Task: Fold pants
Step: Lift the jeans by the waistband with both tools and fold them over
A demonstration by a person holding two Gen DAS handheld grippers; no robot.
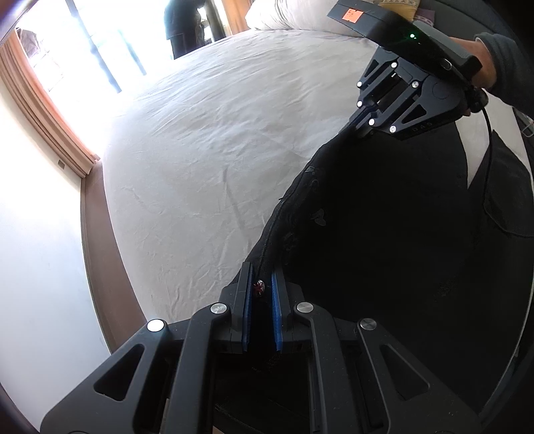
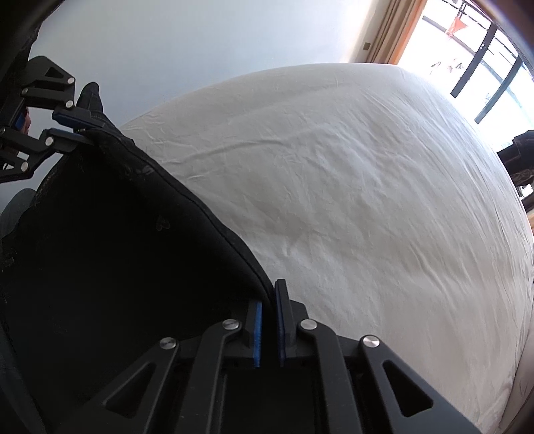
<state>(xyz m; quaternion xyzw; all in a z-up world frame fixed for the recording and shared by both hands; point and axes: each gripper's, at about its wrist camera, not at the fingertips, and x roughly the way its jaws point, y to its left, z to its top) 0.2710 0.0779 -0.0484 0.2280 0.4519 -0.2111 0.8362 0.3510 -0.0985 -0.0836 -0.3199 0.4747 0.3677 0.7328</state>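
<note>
The black pants [image 1: 383, 233] hang stretched between my two grippers above a bed with a white sheet [image 1: 207, 150]. My left gripper [image 1: 262, 287] is shut on one end of the pants' top edge, near a small red button [image 1: 258, 286]. My right gripper [image 1: 353, 128] shows at the upper right in the left wrist view, shut on the other end. In the right wrist view my right gripper [image 2: 268, 300] pinches the pants [image 2: 116, 240] edge, and my left gripper [image 2: 78, 128] holds the far end at upper left.
The sheet [image 2: 350, 200] fills most of both views. A window with curtains [image 1: 50, 110] is at the far side, and pillows [image 1: 290, 15] lie at the bed's head. A brown floor strip [image 1: 100, 250] runs along the bed by a white wall.
</note>
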